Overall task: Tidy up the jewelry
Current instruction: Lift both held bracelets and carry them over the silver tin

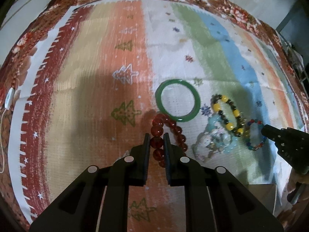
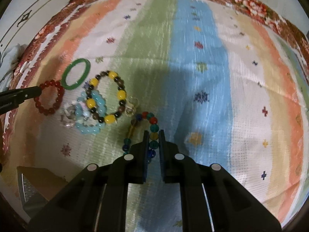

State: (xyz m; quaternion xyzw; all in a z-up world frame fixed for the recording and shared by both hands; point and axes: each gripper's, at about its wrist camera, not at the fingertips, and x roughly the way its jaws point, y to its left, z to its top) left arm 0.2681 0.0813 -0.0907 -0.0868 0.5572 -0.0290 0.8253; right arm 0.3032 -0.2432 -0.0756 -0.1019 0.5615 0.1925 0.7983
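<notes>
The left tongs [image 1: 156, 137] are narrowed onto the red bead bracelet [image 1: 157, 130], with one strand of big red beads caught between the two pads; the rest of the loop curves off toward 2 o'clock from the tips. In the right wrist view the same tongs come in from 9 o'clock and meet the red bead bracelet [image 2: 49, 97] at its left side.

The right tongs [image 2: 154, 135] are pinched on the multicolored bead bracelet [image 2: 153, 127], teal, yellow and blue beads lined up in the slim gap between the pads, a red bead just past the tips at 12 o'clock. In the left wrist view that bracelet [image 1: 255, 133] sits at 3 o'clock with the right tongs reaching it from the right edge.

A green bangle [image 1: 178, 100] lies flat at 1 o'clock from the left tips, touching the red beads at its lower left rim. To its right, at 2 o'clock, a yellow and dark bead bracelet [image 1: 227, 114] overlaps a pale blue bead bracelet [image 1: 214, 135] and some clear beads, too blurred to sort out.

Everything rests on a striped cloth [image 2: 193, 58] of orange, green, blue and white bands with small printed figures. A brown box [image 2: 40, 181] shows at 8 o'clock in the right wrist view.
</notes>
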